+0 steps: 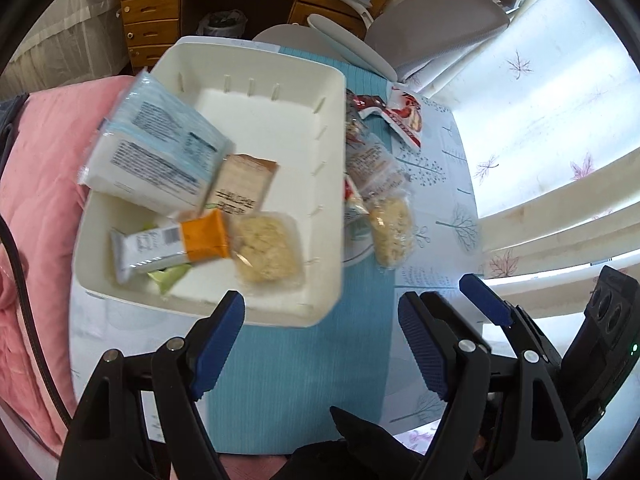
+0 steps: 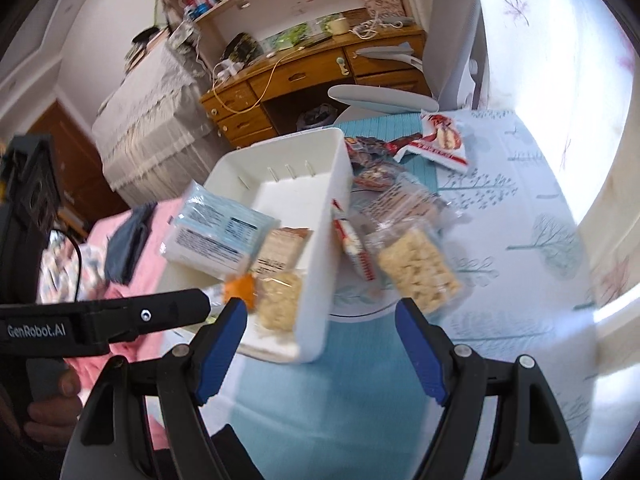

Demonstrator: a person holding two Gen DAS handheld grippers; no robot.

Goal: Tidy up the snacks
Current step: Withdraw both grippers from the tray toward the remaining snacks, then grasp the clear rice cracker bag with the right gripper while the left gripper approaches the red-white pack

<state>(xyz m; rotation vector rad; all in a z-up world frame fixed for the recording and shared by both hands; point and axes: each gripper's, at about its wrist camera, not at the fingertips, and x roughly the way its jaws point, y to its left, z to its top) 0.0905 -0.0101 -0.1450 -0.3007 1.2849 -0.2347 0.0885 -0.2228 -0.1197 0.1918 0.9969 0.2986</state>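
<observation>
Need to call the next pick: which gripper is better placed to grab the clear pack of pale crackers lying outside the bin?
Right, probably. The right gripper is open and empty, with the cracker pack just ahead of its right finger. The left gripper is also open but faces the white bin.

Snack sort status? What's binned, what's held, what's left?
Done: white plastic bin holds a pale blue packet, an orange-and-white bar and a clear-wrapped biscuit. In hand: nothing; left gripper and right gripper both open. Left: clear crumble pack and red-and-white wrapper on the table.
</observation>
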